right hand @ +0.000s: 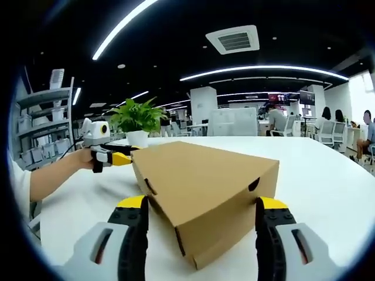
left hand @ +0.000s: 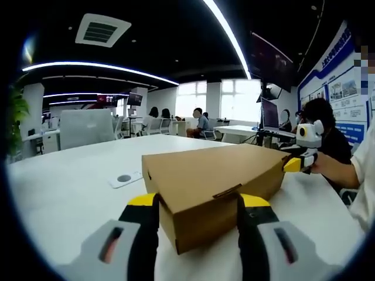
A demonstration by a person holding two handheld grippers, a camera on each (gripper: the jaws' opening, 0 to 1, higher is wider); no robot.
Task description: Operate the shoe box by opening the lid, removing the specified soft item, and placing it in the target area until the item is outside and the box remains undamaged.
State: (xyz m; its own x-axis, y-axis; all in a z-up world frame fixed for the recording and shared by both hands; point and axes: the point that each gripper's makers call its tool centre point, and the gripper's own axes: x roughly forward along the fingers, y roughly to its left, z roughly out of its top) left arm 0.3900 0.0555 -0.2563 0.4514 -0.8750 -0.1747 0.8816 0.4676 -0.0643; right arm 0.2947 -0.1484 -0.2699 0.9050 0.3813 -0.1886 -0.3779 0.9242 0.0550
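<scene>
The shoe box (left hand: 214, 190) sat closed on the white surface (left hand: 64, 193), a plain brown cardboard carton between the two grippers, one at each end. The left gripper (left hand: 198, 219) had its jaws apart, straddling one corner of the box without visibly pressing it; the right gripper (right hand: 200, 222) likewise stood with jaws apart on either side of the opposite corner. The carton looked light and fairly stiff but thin-walled, so it would probably dent or tear if squeezed hard; the lid's lower edge or a front tab (left hand: 218, 192) seemed the sensible place to take hold, with the other gripper steadying the base. The soft item was hidden inside. The left gripper view showed the tab, a small white card-like object (left hand: 125, 178) lying on the surface beside the box, and people seated at desks (left hand: 199, 124) beyond. The right gripper view showed instead a round finger hole (right hand: 253, 185) in the box wall, a potted plant (right hand: 137, 122) behind the box, and shelving (right hand: 44, 126) off to the side.
</scene>
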